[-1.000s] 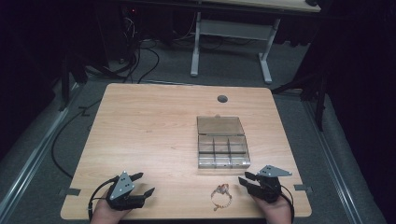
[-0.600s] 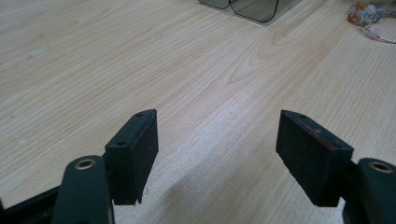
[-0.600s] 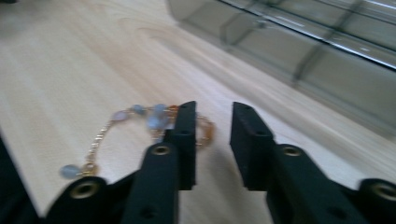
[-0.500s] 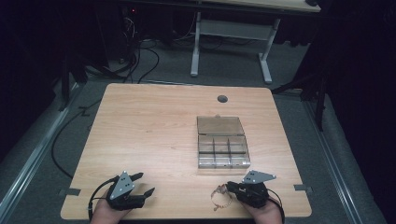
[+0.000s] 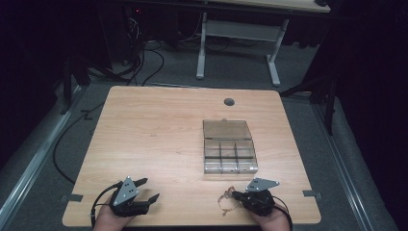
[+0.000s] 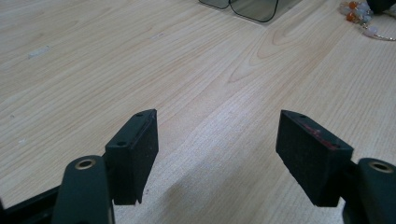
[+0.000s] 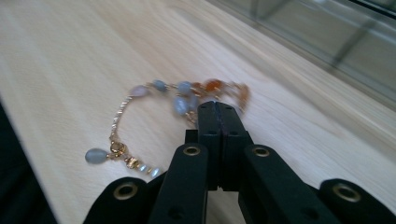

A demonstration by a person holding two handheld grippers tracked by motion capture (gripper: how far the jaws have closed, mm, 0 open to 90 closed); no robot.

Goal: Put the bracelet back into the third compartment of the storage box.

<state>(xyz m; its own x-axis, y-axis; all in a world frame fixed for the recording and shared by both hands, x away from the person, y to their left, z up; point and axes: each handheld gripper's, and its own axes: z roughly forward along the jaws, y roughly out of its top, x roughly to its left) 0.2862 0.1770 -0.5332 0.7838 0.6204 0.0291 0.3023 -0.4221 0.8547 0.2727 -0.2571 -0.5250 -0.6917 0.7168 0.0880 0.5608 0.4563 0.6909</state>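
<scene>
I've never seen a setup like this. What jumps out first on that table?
Near the front edge, the right tool has just pinched shut on a beaded bracelet with gold links and grey and orange beads. Just behind it lies a clear compartment box, lid open. At the front left, the left tool sits open over bare wood.

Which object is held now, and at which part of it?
The right gripper has just closed its jaws on the beaded bracelet, gripping its chain near the orange beads. The left gripper holds nothing.

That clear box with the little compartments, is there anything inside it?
The clear box lies open, lid flat behind it. Its compartments look empty. The bracelet is still outside on the table, pinched by the right gripper.
</scene>
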